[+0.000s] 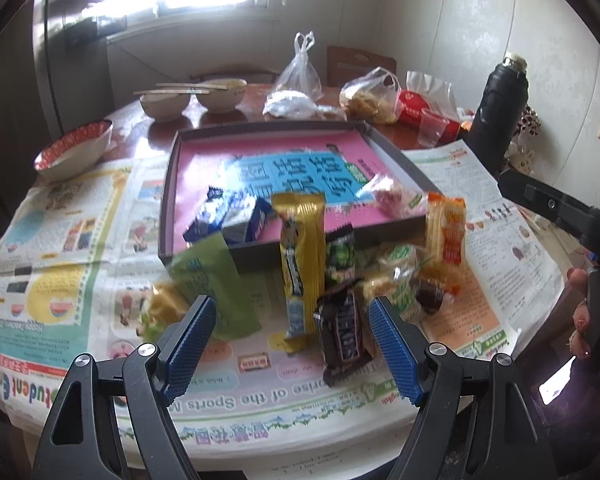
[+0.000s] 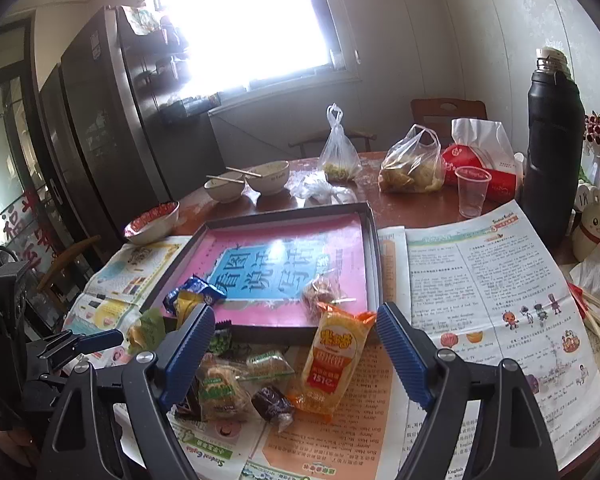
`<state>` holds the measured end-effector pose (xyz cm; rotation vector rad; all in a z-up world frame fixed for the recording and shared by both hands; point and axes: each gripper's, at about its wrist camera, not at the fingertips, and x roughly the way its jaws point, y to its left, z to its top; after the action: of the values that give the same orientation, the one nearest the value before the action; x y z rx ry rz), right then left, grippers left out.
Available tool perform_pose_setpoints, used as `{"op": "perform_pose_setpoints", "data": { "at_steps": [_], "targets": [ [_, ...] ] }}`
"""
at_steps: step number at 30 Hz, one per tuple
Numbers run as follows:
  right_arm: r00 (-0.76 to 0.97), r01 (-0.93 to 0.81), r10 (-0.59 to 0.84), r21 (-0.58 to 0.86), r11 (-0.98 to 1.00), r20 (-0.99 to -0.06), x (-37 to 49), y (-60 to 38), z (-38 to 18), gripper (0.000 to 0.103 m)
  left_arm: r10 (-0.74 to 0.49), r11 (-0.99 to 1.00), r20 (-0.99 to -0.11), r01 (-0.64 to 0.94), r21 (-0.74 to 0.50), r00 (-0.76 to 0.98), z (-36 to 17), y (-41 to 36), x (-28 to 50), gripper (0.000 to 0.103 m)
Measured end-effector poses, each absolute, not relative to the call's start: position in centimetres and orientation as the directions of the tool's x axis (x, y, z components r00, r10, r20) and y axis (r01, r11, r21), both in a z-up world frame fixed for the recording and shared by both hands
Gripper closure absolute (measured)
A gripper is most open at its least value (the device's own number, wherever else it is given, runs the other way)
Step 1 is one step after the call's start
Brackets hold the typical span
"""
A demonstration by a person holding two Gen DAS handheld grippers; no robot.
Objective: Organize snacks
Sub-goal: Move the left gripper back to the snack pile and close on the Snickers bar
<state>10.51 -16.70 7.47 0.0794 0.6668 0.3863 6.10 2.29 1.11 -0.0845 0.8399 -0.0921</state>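
Observation:
A dark tray with a pink and blue liner sits mid-table; blue packets and a clear-wrapped sweet lie in it. Loose snacks lie in front of it: a yellow bar, a brown bar, a green sachet, an orange packet, a dark candy. My left gripper is open above the bars, holding nothing. My right gripper is open above the orange packet, holding nothing.
Newspaper covers the round table. Bowls, a red-rimmed bowl, plastic bags, a clear cup and a black flask stand behind the tray.

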Motion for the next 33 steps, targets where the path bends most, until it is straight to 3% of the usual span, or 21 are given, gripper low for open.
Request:
{"op": "perform_pose_setpoints", "data": {
  "at_steps": [16, 21, 24, 28, 33],
  "targets": [
    [0.689, -0.311, 0.359, 0.190, 0.931, -0.629, 9.9, -17.4, 5.5, 0.020, -0.179, 0.983, -0.774, 0.086, -0.161, 0.608, -0.9, 1.0, 6.0, 0.023],
    [0.674, -0.299, 0.350, 0.193, 0.935, -0.650, 10.2, -17.6, 4.7, 0.020, -0.207, 0.978, -0.773, 0.100, -0.184, 0.600, -1.1, 0.7, 6.0, 0.032],
    [0.666, -0.288, 0.341, 0.193, 0.938, -0.664, 10.5, -17.6, 4.2, 0.020, -0.225, 0.974, -0.776, 0.109, -0.200, 0.590, -1.4, 0.4, 6.1, 0.043],
    [0.658, -0.273, 0.334, 0.199, 0.941, -0.675, 10.7, -17.7, 3.7, 0.020, -0.236, 0.971, -0.778, 0.116, -0.209, 0.582, -1.7, 0.0, 6.3, 0.044],
    [0.649, -0.263, 0.329, 0.204, 0.943, -0.686, 10.9, -17.9, 3.3, 0.020, -0.245, 0.969, -0.781, 0.118, -0.218, 0.574, -2.0, -0.3, 6.3, 0.053]
  ]
}}
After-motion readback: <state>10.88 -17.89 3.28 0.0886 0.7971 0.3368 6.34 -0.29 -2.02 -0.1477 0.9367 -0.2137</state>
